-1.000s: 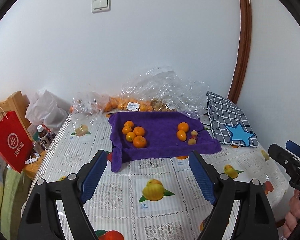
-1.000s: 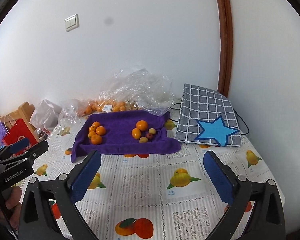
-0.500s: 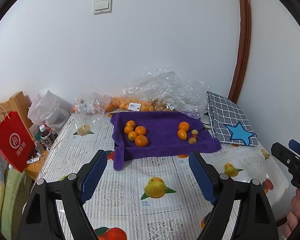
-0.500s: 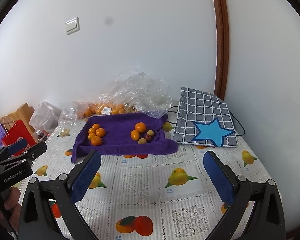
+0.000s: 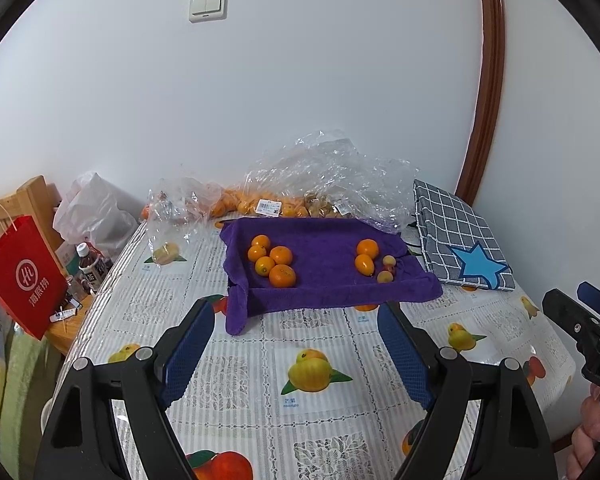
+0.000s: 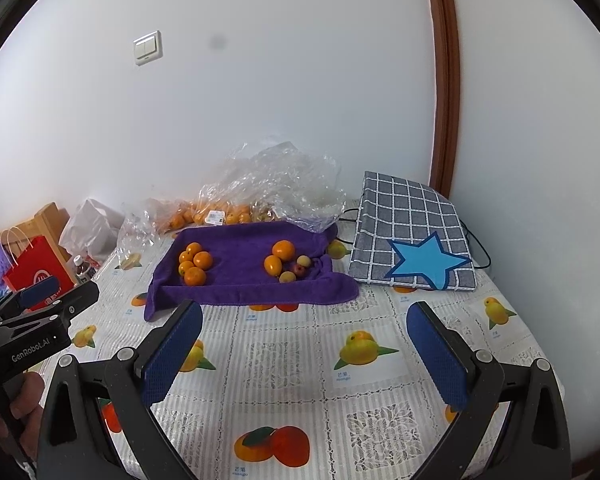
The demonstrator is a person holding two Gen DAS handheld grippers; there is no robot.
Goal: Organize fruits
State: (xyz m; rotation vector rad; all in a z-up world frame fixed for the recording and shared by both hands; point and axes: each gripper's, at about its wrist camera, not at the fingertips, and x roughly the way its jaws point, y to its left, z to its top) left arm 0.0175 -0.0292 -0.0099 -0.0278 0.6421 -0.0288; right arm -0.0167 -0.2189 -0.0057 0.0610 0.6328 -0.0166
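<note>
While you hold both the left gripper (image 5: 294, 334) and right gripper (image 6: 304, 334) with jaws apart, oranges (image 5: 271, 260) sit on the purple towel (image 5: 324, 280) near the worktop's (image 5: 340, 420) far edge.

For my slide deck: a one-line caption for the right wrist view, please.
Open right gripper hovers above the fruit-print table, facing oranges grouped on a purple towel.

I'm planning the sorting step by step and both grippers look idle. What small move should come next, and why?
Probably bring the right gripper forward toward the mixed pile on the purple towel. Both grippers are open and empty, short of the towel, and that pile mixes oranges with smaller pale fruits, while the left pile is all oranges.
</note>
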